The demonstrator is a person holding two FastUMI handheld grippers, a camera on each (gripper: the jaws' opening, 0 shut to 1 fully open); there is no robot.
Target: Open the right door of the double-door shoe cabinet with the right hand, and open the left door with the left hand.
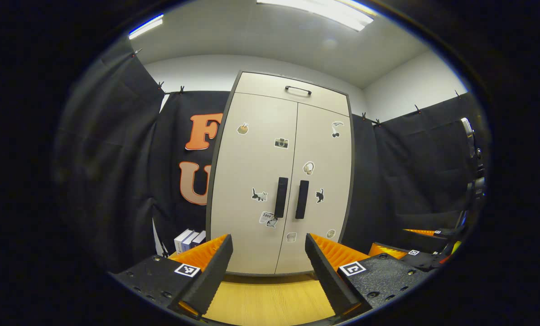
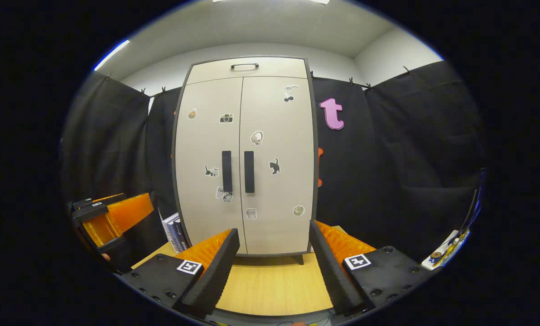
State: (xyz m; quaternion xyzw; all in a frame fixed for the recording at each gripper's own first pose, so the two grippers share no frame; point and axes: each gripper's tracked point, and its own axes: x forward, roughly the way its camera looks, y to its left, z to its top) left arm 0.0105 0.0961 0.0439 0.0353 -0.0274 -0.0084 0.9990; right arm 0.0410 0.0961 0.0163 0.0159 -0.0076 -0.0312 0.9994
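Observation:
A beige double-door shoe cabinet with small stickers stands shut on a wooden table. Two black vertical handles sit side by side at its middle: the left door handle and the right door handle. My left gripper is open, well short of the doors, with nothing between its fingers. My right gripper is open too, facing the cabinet from a distance. The left gripper view catches the right gripper at lower right. The right gripper view has the left gripper at lower left.
The wooden table stretches between me and the cabinet. A few books lean beside the cabinet's left foot. A drawer with a black handle tops the cabinet. Black cloth walls close in both sides.

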